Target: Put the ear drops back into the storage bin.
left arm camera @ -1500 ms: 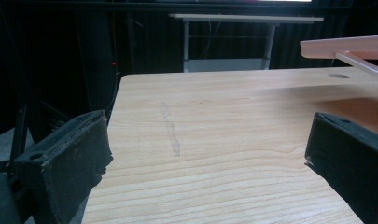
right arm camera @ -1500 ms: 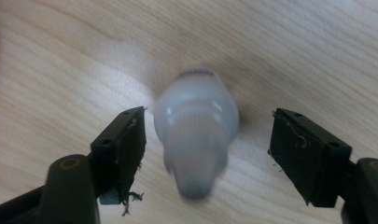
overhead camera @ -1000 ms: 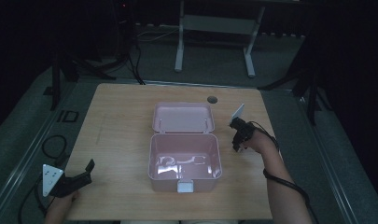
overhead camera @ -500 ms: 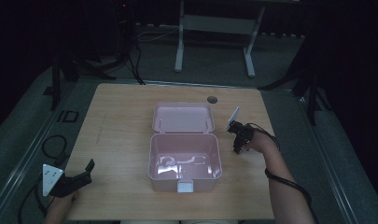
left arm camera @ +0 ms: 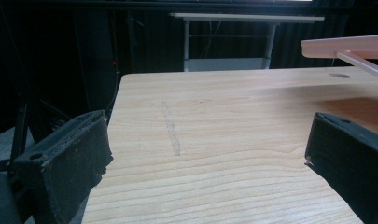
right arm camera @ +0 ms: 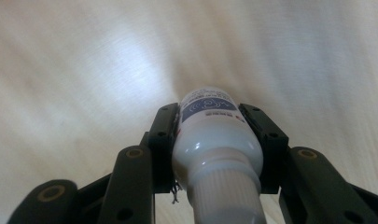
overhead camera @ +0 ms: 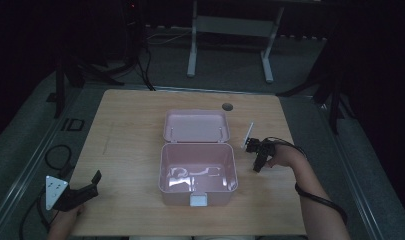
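Right gripper (overhead camera: 256,159), seen from the high view, poised over the table (overhead camera: 125,130) just beside the right wall of the open pink box (overhead camera: 197,170). In the right gripper view its jaws are closed on a small white bottle (right arm camera: 214,140), one pad against each side of the body. The bottle's long axis runs along the jaws: the ribbed cap lies toward the camera and the labelled base points away, down at the wood. In the high view the bottle itself is too small and dark to make out.

The relation that governs the coming move is lateral. The box cavity lies to the left of the bottle, across the near wall, and the lid (overhead camera: 196,125) lies folded back behind the cavity, clear of that path. Judged from this, the bottle must rise over the wall and travel left before it can be lowered inside.

Left gripper (overhead camera: 85,187), at the near left corner of the table, well apart from the box. In the left gripper view its jaws stand wide apart and hold nothing. The right gripper is much the nearer to the box.
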Demonstrator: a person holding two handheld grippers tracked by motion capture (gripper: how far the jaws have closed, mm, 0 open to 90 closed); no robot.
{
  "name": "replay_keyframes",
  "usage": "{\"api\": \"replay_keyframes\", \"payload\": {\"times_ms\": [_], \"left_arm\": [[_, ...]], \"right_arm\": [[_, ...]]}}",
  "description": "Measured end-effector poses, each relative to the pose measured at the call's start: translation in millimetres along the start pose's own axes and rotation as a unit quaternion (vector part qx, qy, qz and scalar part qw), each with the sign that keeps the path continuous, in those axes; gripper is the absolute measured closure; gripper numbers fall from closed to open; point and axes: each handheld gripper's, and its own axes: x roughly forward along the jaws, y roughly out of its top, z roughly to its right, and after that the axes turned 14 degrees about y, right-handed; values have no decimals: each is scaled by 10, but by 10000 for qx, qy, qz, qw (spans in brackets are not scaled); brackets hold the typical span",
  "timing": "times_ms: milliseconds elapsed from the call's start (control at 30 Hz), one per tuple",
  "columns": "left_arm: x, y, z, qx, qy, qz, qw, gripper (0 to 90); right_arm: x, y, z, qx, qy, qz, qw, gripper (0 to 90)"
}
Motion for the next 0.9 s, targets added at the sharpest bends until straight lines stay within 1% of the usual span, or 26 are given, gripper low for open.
{"api": "replay_keyframes", "payload": {"times_ms": [67,100,133,167,200,233,267,300,333,367,400,433,500,533,567,600,633,667,700,767,800,833,867,900], "left_arm": [[0,0,0,-1,5,-2,10000,4],[0,0,-1,-2,4,-5,10000,4],[0,0,-1,-3,3,-4,10000,4],[0,0,-1,-4,7,-5,10000,4],[1,1,-1,-7,8,-8,10000,4],[0,0,-1,-7,9,-7,10000,4],[0,0,-1,-7,9,-7,10000,4],[0,0,0,-4,9,-2,10000,4],[0,0,0,-4,9,-2,10000,4],[1,0,0,-8,13,-4,10000,4],[1,1,0,-7,12,-10,10000,4],[1,1,1,-7,14,-9,10000,4],[1,0,1,0,16,-6,10000,4],[1,0,2,-1,19,-5,10000,4],[1,0,2,-1,19,-5,10000,4],[0,0,2,-1,21,-6,10000,4],[1,1,2,-1,23,-9,10000,4],[2,1,2,-2,23,-15,10000,4],[3,2,2,-1,20,-21,10000,4],[3,2,4,4,26,-20,10000,4],[3,2,4,2,23,-18,10000,4],[2,1,4,2,23,-17,10000,4],[2,1,4,3,26,-17,10000,4],[2,1,4,4,24,-16,10000,4]], "right_arm": [[16,-34,-49,-278,53,-46,9996,596],[29,-55,-80,-508,38,-35,9987,596],[56,-95,-128,-779,141,-109,9968,596],[74,-107,-161,-963,8,-223,9951,596],[74,-107,-161,-963,8,-223,9951,596],[100,-133,-214,-1185,-49,-357,9923,596],[100,-133,-214,-1185,-49,-357,9923,596],[129,-153,-282,-1433,-223,-464,9883,596],[129,-153,-282,-1433,-223,-464,9883,596],[139,-165,-304,-1497,-161,-502,9873,596],[161,-182,-360,-1671,-293,-579,9838,596],[170,-193,-385,-1726,-293,-630,9825,595],[184,-215,-444,-1881,-402,-721,9787,596],[184,-229,-470,-1956,-404,-754,9769,596],[184,-229,-470,-1956,-404,-754,9769,596],[180,-248,-504,-2072,-452,-775,9742,596],[171,-258,-528,-2106,-515,-773,9731,596],[160,-267,-544,-2128,-483,-791,9727,596],[149,-276,-562,-2187,-496,-819,9711,596],[111,-295,-610,-2186,-505,-852,9708,596],[111,-295,-610,-2186,-505,-852,9708,596],[96,-297,-624,-2219,-508,-856,9700,596],[64,-310,-655,-2209,-379,-853,9708,596],[64,-310,-655,-2209,-379,-853,9708,596]]}}
